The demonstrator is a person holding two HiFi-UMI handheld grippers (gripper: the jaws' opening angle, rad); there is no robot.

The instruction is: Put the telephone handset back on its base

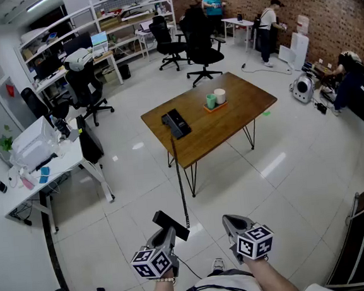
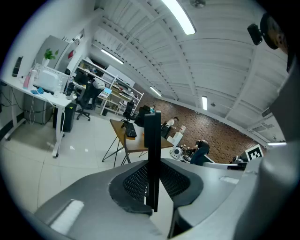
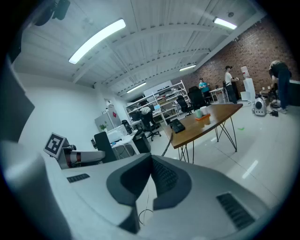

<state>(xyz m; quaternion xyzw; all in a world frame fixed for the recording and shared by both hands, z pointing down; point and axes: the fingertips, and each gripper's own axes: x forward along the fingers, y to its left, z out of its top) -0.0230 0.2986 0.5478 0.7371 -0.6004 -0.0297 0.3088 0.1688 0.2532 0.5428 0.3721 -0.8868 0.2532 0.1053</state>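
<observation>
One handset [image 1: 171, 225] was held in the left gripper [image 1: 167, 239], well apart from its base [image 1: 176, 123].
It was judged light, rigid and slippery (cord [image 1: 182, 186] likely to tug); a mid-length hold was judged best; the right gripper [image 1: 234, 223] was closed, empty.

- Wooden surface [image 1: 239, 114] on thin black legs, standing on the pale tiled floor [image 1: 286, 183].
- Black phone base [image 1: 176, 124] near its left edge.
- Orange tray [image 1: 215, 107] further in, holding a green cup [image 1: 210, 100] and a white cup [image 1: 219, 95].
</observation>
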